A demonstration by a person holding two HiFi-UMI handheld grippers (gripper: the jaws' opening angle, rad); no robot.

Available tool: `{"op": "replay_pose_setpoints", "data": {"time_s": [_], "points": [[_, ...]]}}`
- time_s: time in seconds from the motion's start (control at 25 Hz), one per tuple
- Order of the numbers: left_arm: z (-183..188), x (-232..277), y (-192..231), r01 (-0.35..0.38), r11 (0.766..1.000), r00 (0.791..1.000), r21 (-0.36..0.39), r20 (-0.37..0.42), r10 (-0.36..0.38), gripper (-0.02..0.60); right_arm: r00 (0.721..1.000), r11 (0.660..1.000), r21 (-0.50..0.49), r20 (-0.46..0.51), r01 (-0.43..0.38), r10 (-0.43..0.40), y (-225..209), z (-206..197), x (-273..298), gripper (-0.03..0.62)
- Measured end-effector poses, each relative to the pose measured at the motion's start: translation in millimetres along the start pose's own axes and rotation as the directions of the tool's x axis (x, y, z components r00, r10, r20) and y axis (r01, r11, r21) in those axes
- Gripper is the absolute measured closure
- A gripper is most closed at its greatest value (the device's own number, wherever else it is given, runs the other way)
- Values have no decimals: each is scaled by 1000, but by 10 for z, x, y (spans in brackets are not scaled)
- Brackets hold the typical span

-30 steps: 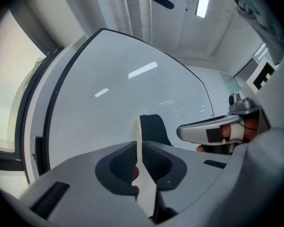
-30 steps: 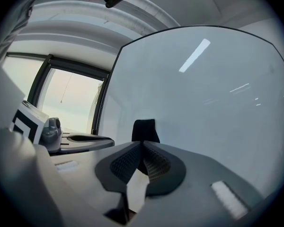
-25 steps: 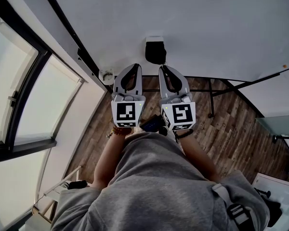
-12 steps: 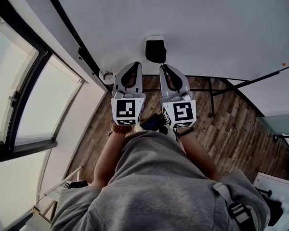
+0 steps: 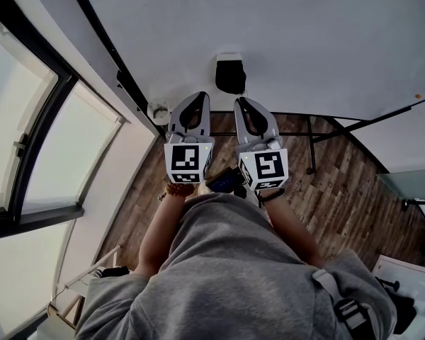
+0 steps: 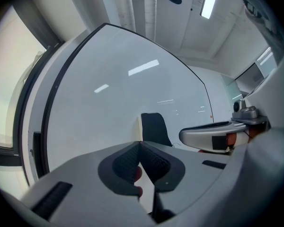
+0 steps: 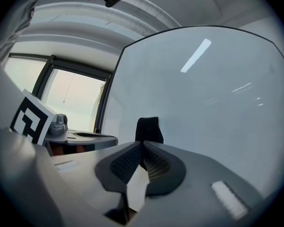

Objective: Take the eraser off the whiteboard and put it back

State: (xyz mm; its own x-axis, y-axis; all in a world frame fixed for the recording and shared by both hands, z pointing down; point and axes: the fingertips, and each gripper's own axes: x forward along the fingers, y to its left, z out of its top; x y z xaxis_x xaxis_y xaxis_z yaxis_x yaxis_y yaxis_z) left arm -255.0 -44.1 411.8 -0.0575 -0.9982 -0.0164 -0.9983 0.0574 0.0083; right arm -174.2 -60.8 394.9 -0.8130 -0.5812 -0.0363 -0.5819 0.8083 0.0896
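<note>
Nothing has shifted since a second ago: both grippers hang level at the same spot, side by side before the whiteboard (image 5: 304,41). The left gripper (image 5: 197,95) and the right gripper (image 5: 239,99) each have their jaws clenched on nothing, ribbed dark pads meeting tip to tip.

The eraser (image 5: 229,76) clings to the board just beyond the tips, nearer the right one, apart from both. That fits either an eraser waiting to be lifted or one already set back, so I would name no next move.

It looks like a small black block, matt and soft-faced, with a pale strip along its top edge. The board is glossy white, mirroring ceiling lights, edged by a thin dark frame; the grippers are smooth grey plastic.
</note>
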Motion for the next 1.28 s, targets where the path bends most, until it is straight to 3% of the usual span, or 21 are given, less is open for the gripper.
{"op": "replay_pose_setpoints", "data": {"time_s": [1.28], "points": [[-119, -15, 47, 0, 1000, 1000, -23, -30, -1, 574, 999, 999, -6, -9, -42, 41, 99, -46, 25, 565]]}}
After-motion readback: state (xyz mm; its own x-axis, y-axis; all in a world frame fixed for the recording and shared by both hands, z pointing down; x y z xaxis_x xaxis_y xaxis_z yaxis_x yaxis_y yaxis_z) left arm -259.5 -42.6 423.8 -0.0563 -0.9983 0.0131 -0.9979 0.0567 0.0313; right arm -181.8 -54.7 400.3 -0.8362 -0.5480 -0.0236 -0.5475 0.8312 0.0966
